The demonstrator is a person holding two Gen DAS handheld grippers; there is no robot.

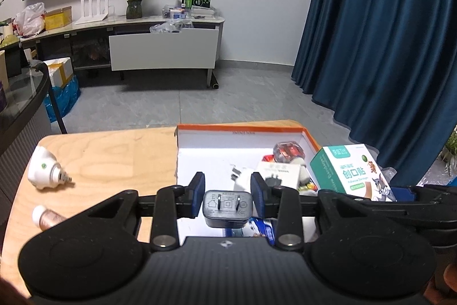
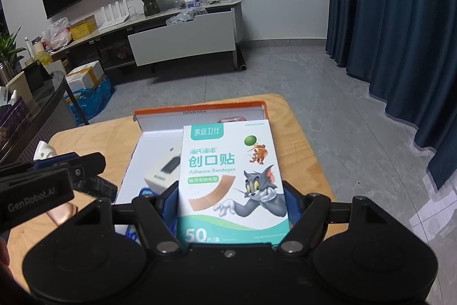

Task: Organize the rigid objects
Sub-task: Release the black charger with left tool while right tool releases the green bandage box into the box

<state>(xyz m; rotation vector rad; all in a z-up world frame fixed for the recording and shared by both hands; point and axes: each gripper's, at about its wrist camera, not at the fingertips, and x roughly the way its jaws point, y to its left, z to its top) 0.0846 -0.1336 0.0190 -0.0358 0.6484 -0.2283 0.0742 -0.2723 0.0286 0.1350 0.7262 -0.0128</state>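
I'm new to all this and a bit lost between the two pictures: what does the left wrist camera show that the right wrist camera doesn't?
Only the left wrist view shows the black plug adapter sitting between the left gripper fingers, with gaps either side, and the clear red-filled container in the orange-rimmed box.

Only the right wrist view shows the bandage box front, gripped by the right gripper.

Both show the wooden table, orange-rimmed box, bandage box and white device.
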